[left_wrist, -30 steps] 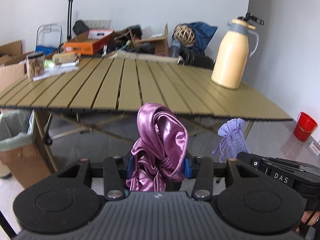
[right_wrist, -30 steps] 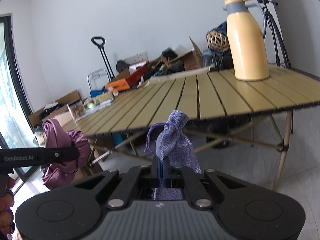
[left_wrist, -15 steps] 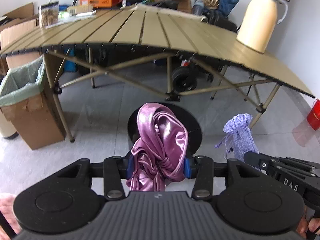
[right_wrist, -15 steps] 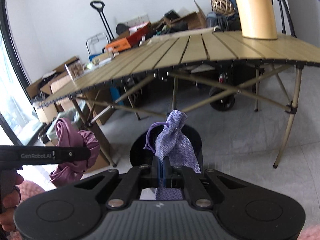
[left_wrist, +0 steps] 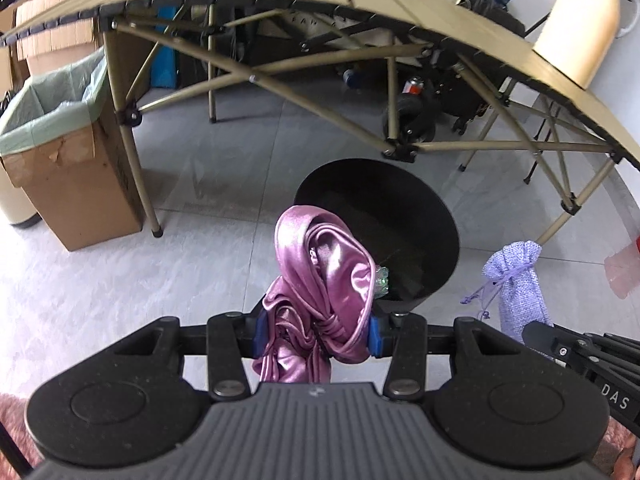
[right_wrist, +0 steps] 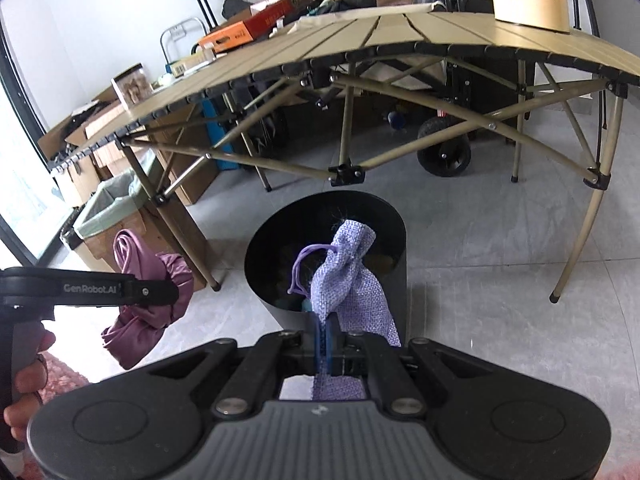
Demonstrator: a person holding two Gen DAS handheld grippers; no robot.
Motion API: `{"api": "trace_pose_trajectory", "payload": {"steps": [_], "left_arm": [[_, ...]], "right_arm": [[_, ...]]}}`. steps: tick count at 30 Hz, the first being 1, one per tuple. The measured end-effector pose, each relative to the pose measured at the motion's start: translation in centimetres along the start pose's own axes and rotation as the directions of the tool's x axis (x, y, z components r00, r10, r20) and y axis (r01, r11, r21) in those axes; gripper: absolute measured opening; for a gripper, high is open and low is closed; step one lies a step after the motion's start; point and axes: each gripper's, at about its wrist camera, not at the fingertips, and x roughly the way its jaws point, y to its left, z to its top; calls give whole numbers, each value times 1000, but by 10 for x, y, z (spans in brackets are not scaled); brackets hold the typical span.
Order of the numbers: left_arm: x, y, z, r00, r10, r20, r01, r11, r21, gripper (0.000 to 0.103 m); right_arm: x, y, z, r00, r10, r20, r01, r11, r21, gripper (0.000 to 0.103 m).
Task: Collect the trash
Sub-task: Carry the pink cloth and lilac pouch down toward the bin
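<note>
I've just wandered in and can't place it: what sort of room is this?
Probably a spare room or workshop used for storage, not a tidy living space. A folding camp table stands on a tiled floor, cardboard boxes are stacked behind it, and a wheeled cart sits underneath.

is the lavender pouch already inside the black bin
No, the right claw holds the lavender pouch above the black bin.
</note>
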Motion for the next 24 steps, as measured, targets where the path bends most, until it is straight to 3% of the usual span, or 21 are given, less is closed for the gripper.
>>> {"api": "trace_pose_trajectory", "payload": {"steps": [13, 24], "left_arm": [[39, 36, 18, 997, 25, -77, -34, 992, -119, 45], [55, 41, 45, 997, 50, -62, -58, 989, -138, 45]], "right_arm": [[64, 19, 46, 999, 20, -48, -23, 998, -59, 2], [110, 32, 78, 995, 27, -98, -42, 986, -159, 2]]}}
